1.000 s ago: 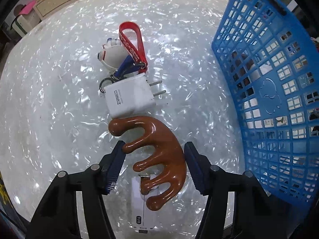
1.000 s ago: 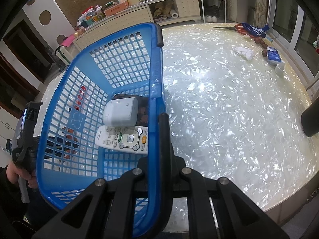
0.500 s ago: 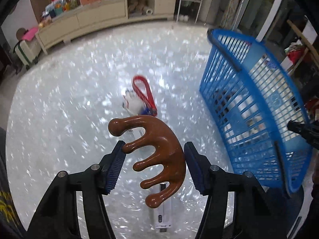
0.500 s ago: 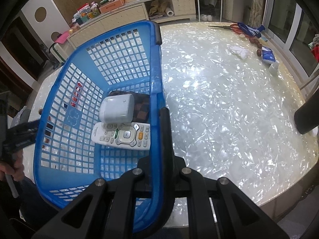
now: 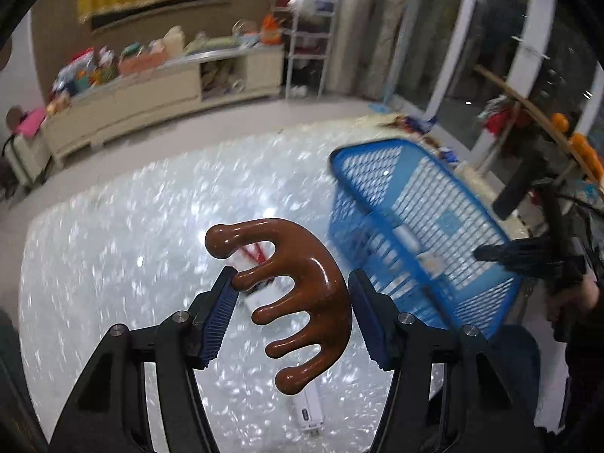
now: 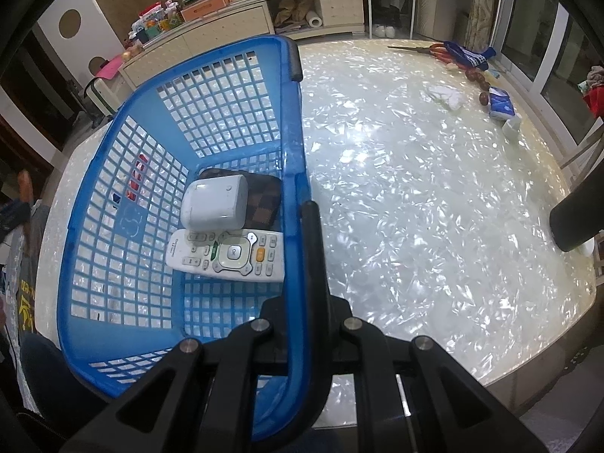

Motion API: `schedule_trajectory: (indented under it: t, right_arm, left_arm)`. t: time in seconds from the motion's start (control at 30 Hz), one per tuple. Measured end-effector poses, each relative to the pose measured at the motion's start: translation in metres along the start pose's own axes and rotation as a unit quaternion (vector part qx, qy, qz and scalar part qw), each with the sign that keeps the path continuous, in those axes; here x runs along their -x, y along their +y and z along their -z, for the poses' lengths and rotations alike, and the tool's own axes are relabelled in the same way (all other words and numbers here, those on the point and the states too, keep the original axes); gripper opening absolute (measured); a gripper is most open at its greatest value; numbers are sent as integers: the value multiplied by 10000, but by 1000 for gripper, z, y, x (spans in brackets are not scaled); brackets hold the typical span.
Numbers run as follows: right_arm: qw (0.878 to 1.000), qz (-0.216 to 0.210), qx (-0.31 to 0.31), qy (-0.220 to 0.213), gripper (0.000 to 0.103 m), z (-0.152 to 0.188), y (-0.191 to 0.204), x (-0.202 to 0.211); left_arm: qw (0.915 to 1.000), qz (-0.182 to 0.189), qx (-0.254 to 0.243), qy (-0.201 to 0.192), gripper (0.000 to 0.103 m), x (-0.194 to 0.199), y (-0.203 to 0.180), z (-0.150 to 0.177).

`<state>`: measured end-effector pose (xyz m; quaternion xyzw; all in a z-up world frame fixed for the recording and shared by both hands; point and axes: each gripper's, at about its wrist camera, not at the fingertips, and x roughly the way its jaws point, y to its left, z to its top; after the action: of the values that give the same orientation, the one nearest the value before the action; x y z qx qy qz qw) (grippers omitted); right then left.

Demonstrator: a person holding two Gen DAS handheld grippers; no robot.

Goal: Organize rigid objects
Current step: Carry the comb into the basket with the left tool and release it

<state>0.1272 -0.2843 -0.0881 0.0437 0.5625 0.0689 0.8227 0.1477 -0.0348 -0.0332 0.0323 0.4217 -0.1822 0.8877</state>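
1. The left tongs (image 5: 292,304) have risen from low over the desk (image 5: 113,249) to well above it, with the brown comb-shaped massager (image 5: 302,290) clamped between them.
2. The white charger (image 5: 264,294) and the red strap (image 5: 255,253), which lay just ahead of the massager on the desk, now show small and blurred below and behind it.
3. The left view now tilts up (cabinets and shelves of the room come in), and the whole blue basket (image 5: 415,234) appears at the right, not only its wall.
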Motion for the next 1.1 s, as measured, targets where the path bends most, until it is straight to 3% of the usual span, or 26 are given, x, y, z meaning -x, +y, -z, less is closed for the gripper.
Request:
schedule_trajectory:
  t: [0.17, 0.37, 0.5, 0.7, 0.93, 1.1]
  right_arm:
    - [10000, -16, -16, -5, 8, 1, 0, 0]
    - [10000, -76, -44, -27, 8, 2, -1, 1]
    - [9999, -130, -51, -50, 8, 2, -2, 2]
    - [9998, -188, -46, -91, 8, 2, -3, 2]
    - [9995, -289, -78, -111, 8, 2, -5, 2]
    - [9993, -328, -89, -131, 8, 2, -5, 2]
  left_arm:
    - [9974, 36, -669, -272, 64, 15, -24, -22]
    - [9908, 57, -1314, -318, 64, 8, -56, -48]
    - [9853, 283, -1652, -343, 64, -2, -79, -59]
    - [9696, 794, -2288, -341, 64, -30, -121, -64]
    - [9507, 1091, -2904, 28, 64, -81, -156, -56]
    - [9398, 1078, -3231, 292, 64, -110, -167, -48]
